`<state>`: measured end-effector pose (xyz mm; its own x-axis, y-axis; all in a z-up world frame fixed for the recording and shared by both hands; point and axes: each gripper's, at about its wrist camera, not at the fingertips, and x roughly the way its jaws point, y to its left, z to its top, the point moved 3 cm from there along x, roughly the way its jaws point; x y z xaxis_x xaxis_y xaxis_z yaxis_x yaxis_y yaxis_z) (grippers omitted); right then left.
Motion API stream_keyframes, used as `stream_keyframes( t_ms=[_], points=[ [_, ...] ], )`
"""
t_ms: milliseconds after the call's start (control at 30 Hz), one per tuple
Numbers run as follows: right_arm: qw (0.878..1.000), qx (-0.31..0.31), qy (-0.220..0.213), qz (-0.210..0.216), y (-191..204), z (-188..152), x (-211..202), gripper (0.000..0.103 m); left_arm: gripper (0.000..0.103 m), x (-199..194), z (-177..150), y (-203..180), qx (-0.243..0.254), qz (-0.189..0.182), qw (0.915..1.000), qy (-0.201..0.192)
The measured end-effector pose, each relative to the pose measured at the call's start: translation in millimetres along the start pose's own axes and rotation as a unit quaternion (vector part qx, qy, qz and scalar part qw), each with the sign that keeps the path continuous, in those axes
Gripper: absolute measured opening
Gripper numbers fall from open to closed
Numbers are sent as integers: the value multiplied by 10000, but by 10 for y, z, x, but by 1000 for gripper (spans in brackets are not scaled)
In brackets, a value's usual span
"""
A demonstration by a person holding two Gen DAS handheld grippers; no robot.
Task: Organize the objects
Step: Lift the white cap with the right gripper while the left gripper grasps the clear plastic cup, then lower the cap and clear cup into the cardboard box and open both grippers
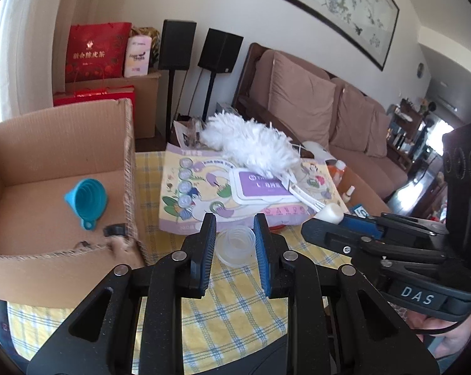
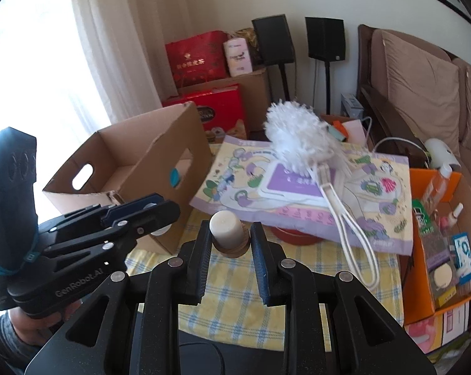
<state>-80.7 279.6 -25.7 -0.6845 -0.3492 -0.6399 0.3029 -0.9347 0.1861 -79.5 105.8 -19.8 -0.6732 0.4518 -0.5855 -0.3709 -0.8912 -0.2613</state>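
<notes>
On the table's yellow checked cloth (image 1: 235, 306), an open cardboard box (image 1: 48, 156) sits at the left edge, with a blue collapsible funnel (image 1: 85, 198) lying on its floor. Just right of the box, toward the far edge, a large purple-and-yellow printed pack (image 1: 204, 193) lies flat, and a white fluffy duster (image 1: 251, 143) rests on top of it with its looped handle (image 2: 345, 212) trailing toward the near edge. Off the table's right edge stands an orange box (image 2: 435, 187) full of small items. Over the near middle of the cloth, the left gripper (image 1: 235, 240) is clamped on a clear collapsible cup (image 1: 235, 245), both blue pads against its sides. Beside it the right gripper (image 2: 230, 237) is clamped on a white cylinder on a wooden base (image 2: 226, 228).
</notes>
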Motion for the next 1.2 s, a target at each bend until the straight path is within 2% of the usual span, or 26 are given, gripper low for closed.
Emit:
stream_keyframes(
  t_ms=[600,867,1200],
  points=[
    [9962,-519,81,692,660,386,299,25,23,-381,275,631,-238,565,9978,-244],
    [9920,-846,102,936,1029,493,497,25,23,-393,243,1020,-577,746,9955,-131],
    [9905,-852,299,1037,1154,503,822,25,23,-273,154,1345,-855,875,9925,39]
  ],
)
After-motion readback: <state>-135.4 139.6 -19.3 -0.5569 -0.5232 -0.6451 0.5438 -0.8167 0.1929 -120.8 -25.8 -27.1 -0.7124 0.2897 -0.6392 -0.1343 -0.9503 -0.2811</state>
